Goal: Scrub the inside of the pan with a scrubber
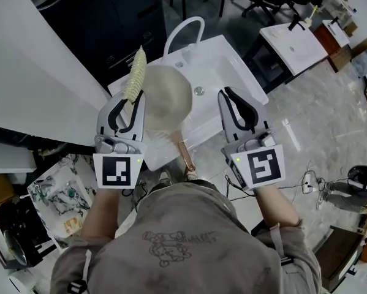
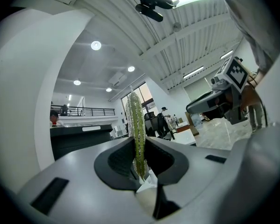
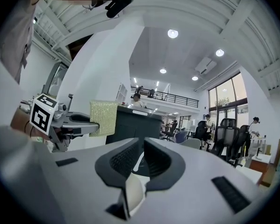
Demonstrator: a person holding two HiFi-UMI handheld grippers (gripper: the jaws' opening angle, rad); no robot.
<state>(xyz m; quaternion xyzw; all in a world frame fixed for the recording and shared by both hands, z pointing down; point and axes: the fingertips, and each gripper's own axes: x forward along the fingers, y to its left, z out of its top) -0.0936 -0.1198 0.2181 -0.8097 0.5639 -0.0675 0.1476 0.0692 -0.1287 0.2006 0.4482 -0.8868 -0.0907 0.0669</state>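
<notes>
A white square sink [image 1: 232, 72] holds a cream round pan with a wooden handle [image 1: 168, 94]. Over the pan's left edge, the left gripper's [image 1: 129, 103] jaws pinch an upright yellow-green glittery scrubber [image 1: 135, 75]. The right gripper's [image 1: 227, 94] jaws are closed on nothing.

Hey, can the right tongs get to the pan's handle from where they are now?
Probably yes. The pan handle sticks out past the front edge of the sink with nothing covering it. The right tongs are shut and empty, so they'd need opening first.
</notes>
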